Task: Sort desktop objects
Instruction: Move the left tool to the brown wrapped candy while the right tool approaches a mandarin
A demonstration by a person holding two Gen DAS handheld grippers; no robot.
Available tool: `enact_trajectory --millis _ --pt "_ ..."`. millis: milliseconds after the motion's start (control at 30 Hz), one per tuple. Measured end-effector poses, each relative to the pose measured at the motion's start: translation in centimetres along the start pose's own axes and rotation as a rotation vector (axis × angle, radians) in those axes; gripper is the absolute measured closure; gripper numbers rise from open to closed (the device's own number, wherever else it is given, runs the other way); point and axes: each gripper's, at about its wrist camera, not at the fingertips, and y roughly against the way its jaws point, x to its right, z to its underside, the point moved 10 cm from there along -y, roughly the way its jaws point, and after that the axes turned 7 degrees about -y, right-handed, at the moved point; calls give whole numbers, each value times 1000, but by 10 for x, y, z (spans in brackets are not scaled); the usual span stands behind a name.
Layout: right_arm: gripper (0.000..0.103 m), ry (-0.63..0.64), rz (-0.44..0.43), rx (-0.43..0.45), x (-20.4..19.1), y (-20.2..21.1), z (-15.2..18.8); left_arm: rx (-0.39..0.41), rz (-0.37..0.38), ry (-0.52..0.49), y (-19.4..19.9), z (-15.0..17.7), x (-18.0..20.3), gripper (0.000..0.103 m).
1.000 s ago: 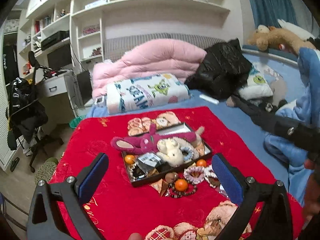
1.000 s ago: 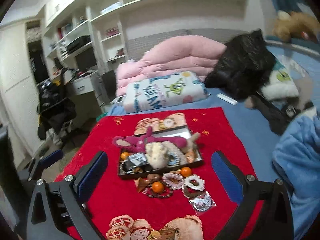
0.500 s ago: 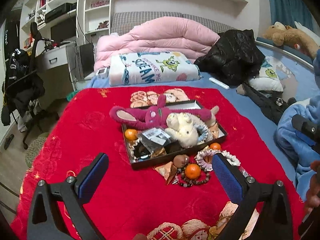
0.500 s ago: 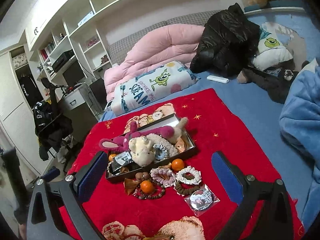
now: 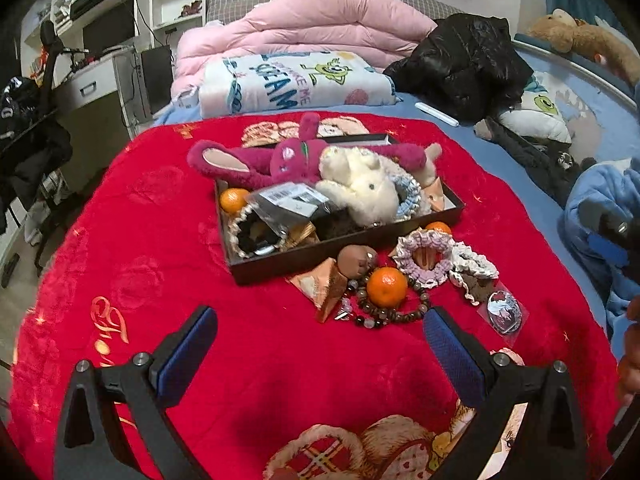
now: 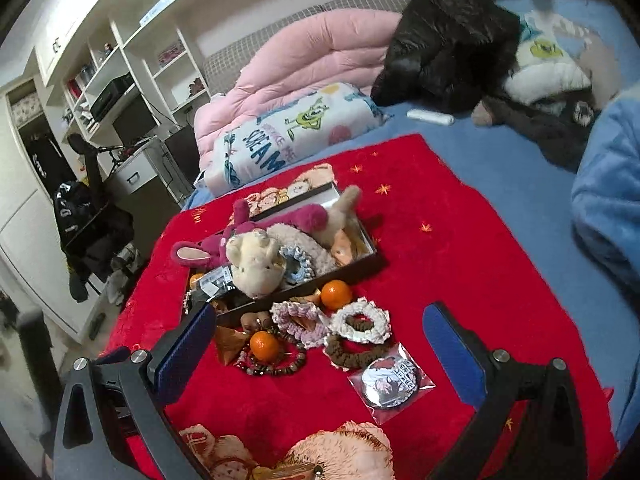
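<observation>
A dark tray (image 5: 344, 246) (image 6: 360, 270) on the red blanket (image 5: 160, 248) holds a magenta plush rabbit (image 5: 288, 160) (image 6: 248, 232), a cream plush (image 5: 360, 188) (image 6: 256, 264), a tangerine (image 5: 234, 199) and small packets. In front of it lie a tangerine (image 5: 386, 286) (image 6: 265, 345) inside a bead bracelet (image 5: 384, 318) (image 6: 276, 368), another tangerine (image 6: 336, 294), scrunchies (image 5: 426, 254) (image 6: 362, 324) and a badge in a clear bag (image 5: 504, 312) (image 6: 390, 380). My left gripper (image 5: 320, 354) and right gripper (image 6: 320, 350) both hover open and empty just short of these loose items.
Pink duvet (image 5: 312, 20), a printed pillow (image 5: 292, 80) and a black jacket (image 5: 460, 60) lie behind on the blue bed. A desk and chair (image 5: 36, 120) stand at the left off the bed. Blue fabric (image 6: 608, 184) lies at the right.
Both grippers have moved forward and tilted down toward the tray and the loose items, which now look larger and nearer. Both stayed open.
</observation>
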Motion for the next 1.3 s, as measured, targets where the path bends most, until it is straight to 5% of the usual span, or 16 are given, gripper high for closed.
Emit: enact_trajectory --millis 200,467,633,967,1167,1300 --pt "0 -74 13 -105 24 -33 20 -34 39 22 -27 4 9 0" --pt "2 35 35 -121 6 -72 33 -48 -31 25 -60 1 -10 0" --pt "16 52 -43 -181 -16 -99 52 -90 -83 52 -75 13 -32 0" --pt "24 111 -156 -285 -66 -138 91 -119 -89 -11 -99 19 -34 0" --pt "39 77 -178 -329 -69 -157 97 -107 -52 0 -111 17 -31 0" --pt "63 57 -174 -353 -69 -166 102 -118 -45 -22 -118 18 -24 0"
